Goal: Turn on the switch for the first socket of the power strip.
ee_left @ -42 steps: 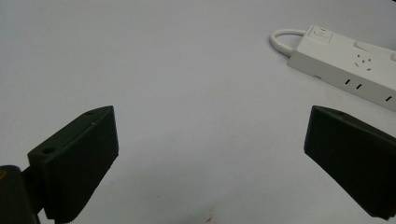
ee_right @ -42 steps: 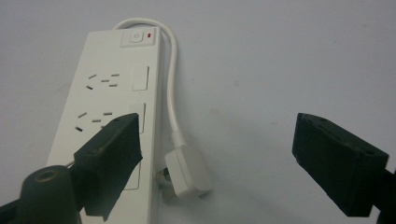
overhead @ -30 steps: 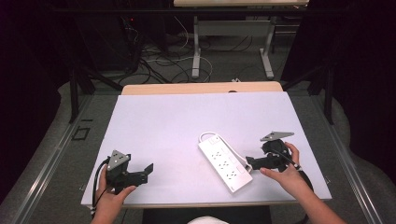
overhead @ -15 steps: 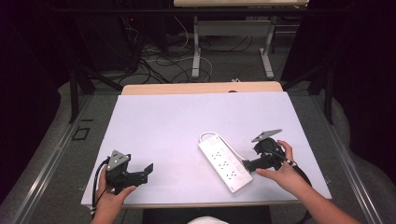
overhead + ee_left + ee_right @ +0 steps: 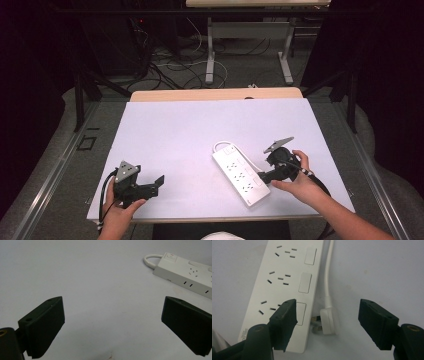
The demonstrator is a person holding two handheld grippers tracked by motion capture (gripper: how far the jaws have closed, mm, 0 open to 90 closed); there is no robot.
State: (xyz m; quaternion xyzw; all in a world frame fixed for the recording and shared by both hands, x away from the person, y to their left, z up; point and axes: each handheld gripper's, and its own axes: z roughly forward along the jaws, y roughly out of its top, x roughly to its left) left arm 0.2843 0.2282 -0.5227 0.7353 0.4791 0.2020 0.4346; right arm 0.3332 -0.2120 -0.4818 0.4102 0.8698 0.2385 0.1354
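Observation:
A white power strip [image 5: 240,175] lies at an angle on the right half of the white table [image 5: 200,130]. Its white plug [image 5: 328,321] rests on the table beside the strip's near end, prongs toward the strip, with the cable [image 5: 327,272] running away from it. My right gripper [image 5: 329,325] hangs over that end, and its jaws have just been closing. The plug is between them and neither pad touches it; the left jaw overlaps the strip [image 5: 284,277]. At the table's front left my left gripper [image 5: 159,182] stands wide open over bare surface [image 5: 112,327], with the strip [image 5: 185,272] farther off.
Beyond the far edge of the table stand the legs of another table [image 5: 210,55], with loose cables [image 5: 170,65] on the floor. A metal rail [image 5: 55,170] runs along the floor on the left.
My right gripper has edged left toward the near end of the strip and its jaws stand narrower. The left gripper and the strip have not moved.

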